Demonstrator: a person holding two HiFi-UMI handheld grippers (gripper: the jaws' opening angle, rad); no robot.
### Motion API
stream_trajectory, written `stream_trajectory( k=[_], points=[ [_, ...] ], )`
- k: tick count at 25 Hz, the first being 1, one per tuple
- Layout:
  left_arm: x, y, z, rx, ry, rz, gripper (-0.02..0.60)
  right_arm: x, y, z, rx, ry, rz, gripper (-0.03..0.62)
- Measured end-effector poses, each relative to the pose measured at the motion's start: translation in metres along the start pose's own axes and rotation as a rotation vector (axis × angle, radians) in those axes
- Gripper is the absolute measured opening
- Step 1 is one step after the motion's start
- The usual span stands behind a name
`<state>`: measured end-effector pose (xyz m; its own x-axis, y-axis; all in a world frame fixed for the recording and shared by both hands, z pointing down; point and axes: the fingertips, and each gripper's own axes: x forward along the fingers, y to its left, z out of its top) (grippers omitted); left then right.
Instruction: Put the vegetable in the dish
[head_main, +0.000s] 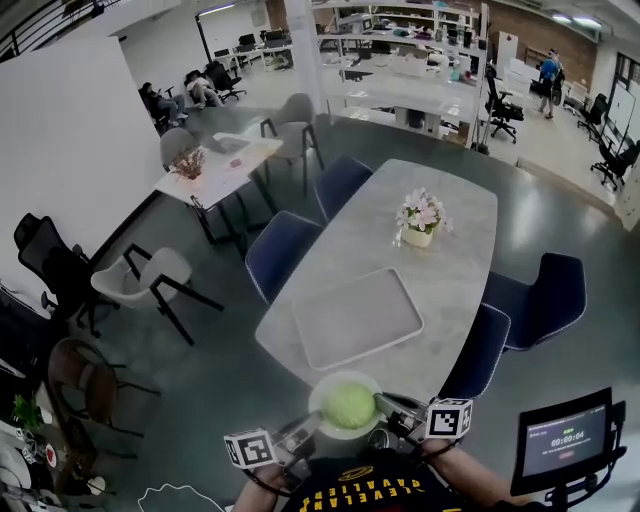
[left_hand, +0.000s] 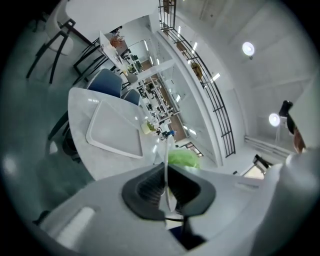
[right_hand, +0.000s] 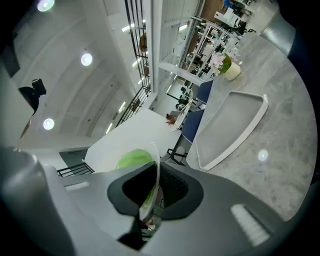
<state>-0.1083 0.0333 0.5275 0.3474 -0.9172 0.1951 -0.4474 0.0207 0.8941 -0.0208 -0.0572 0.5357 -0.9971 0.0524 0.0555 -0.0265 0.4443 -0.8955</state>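
We log the green vegetable (head_main: 350, 404) sitting in the white dish (head_main: 318, 400), by the near end of the bench (head_main: 450, 290). The left claw (head_main: 308, 428) pinches the dish's left rim and the right claw (head_main: 388, 407) pinches its right rim, with the vegetable between them.

Counter (head_main: 450, 260): long grey top with a stone-look finish and rounded corners. It runs away from the viewer, and its near end is at the bottom of the head view.

Tray (head_main: 357, 317): pale, rectangular, with rounded corners and a low raised rim. It lies flat on the near half, slightly skewed to the counter's long edges.

Flower pot (head_main: 419, 236): small, pale and upright, holding pink and white blooms. It stands beyond the tray and apart from it.
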Motion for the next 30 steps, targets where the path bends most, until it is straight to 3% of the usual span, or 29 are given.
stream_trajectory(
  k=[8,14,25,30],
  points=[
    [0.048,0.009,0.026,-0.011,0.066,-0.023,0.015,0.001,-0.028,0.038,0.013,-0.037,-0.058,0.031],
    [0.074,0.027,0.052,-0.003,0.160,-0.059,0.015,0.013,-0.046,0.059,0.004,-0.095,-0.130,0.031],
    [0.107,0.113,0.154,0.079,0.393,-0.127,0.018,0.109,-0.101,0.084,0.056,-0.275,-0.258,0.034],
    [0.136,0.119,0.177,0.101,0.478,-0.144,0.018,0.116,-0.114,0.107,0.056,-0.320,-0.321,0.034]
  ],
)
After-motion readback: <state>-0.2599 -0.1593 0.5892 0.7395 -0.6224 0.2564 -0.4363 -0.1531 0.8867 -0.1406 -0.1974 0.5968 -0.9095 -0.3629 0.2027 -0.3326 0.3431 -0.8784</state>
